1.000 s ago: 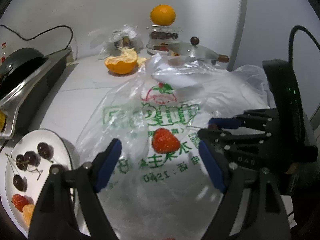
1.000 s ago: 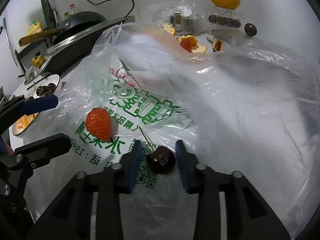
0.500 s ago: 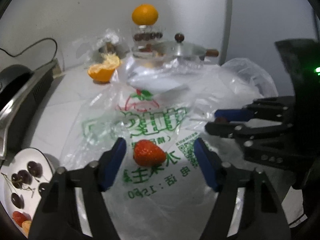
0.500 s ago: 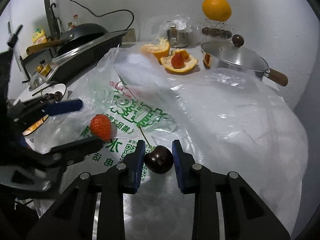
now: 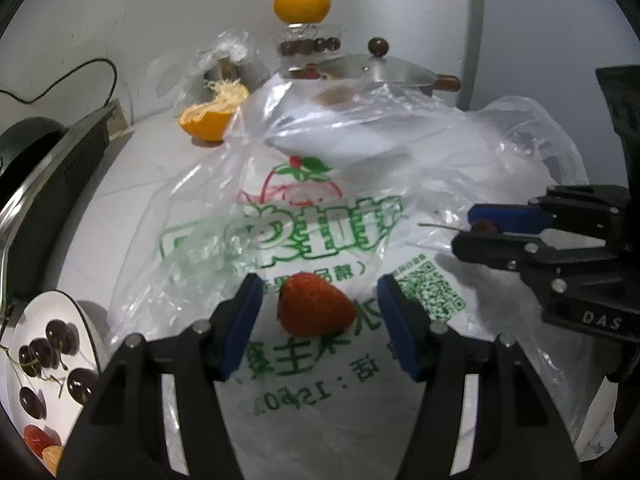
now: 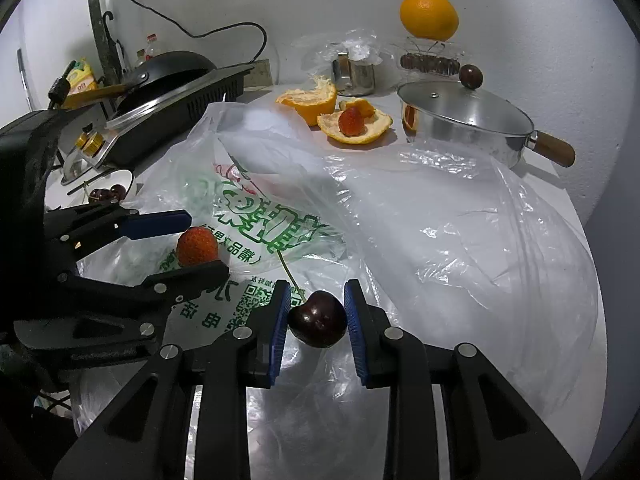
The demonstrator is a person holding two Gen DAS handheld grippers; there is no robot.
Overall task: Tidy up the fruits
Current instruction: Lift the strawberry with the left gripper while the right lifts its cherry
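Note:
A red strawberry (image 5: 316, 310) lies on a printed clear plastic bag (image 5: 320, 236). My left gripper (image 5: 318, 324) is open with a blue pad on each side of the strawberry, not touching it. It also shows in the right wrist view (image 6: 192, 246), with the strawberry (image 6: 197, 246) between its fingers. My right gripper (image 6: 316, 314) is shut on a dark cherry (image 6: 317, 319) with a stem, held just above the bag (image 6: 400, 220). In the left wrist view the right gripper (image 5: 480, 226) is at the right. A white plate (image 5: 24, 316) with cherries (image 5: 44, 354) sits at lower left.
A whole orange (image 6: 428, 15) sits on a glass dish at the back. Orange peels and a strawberry (image 6: 351, 121) lie near a lidded steel pan (image 6: 464, 120). A black cooker (image 6: 168, 88) with a pan stands at the left. The counter edge runs along the right.
My left gripper has moved closer so the strawberry sits between its pads. My right gripper has lifted and drawn back with the cherry held in it.

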